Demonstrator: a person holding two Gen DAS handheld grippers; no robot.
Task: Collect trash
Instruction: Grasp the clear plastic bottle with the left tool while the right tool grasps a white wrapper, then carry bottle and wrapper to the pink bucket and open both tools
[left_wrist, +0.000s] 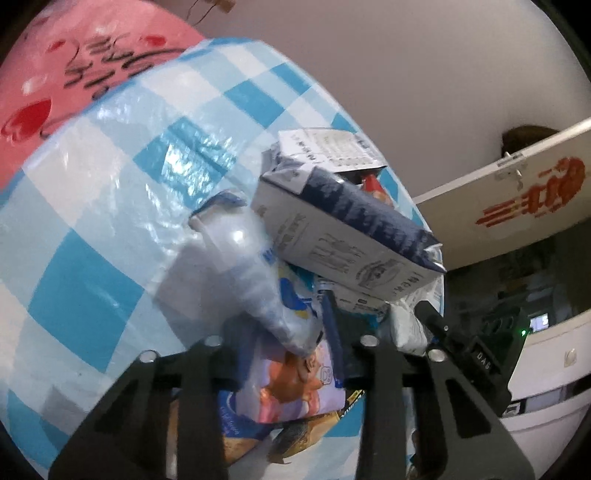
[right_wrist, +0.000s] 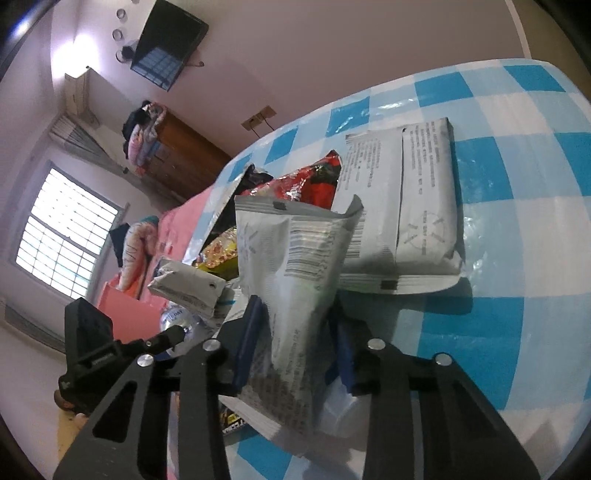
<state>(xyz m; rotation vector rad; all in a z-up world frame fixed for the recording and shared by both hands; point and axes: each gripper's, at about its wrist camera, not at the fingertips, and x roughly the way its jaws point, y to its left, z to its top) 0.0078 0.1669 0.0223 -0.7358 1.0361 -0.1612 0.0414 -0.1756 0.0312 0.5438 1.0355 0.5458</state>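
Observation:
A pile of trash lies on a blue-and-white checked tablecloth (left_wrist: 110, 206). In the left wrist view my left gripper (left_wrist: 295, 332) is shut on a clear plastic bottle (left_wrist: 255, 273), beside a navy-and-white carton (left_wrist: 343, 236) and a colourful snack wrapper (left_wrist: 291, 384). In the right wrist view my right gripper (right_wrist: 295, 339) is shut on a grey-white snack packet (right_wrist: 299, 258) held upright. Behind it lie a large white packet (right_wrist: 410, 206), a red foil wrapper (right_wrist: 310, 184) and a small crumpled carton (right_wrist: 188, 288).
A pink bedspread (left_wrist: 40, 85) lies beyond the checked cloth (right_wrist: 517, 258). A white cabinet door with a red print (left_wrist: 517, 192) stands at the right. A window (right_wrist: 62, 236), a wooden dresser (right_wrist: 181, 158) and a wall TV (right_wrist: 166, 55) are in the background. The other gripper's body (right_wrist: 88, 343) is at lower left.

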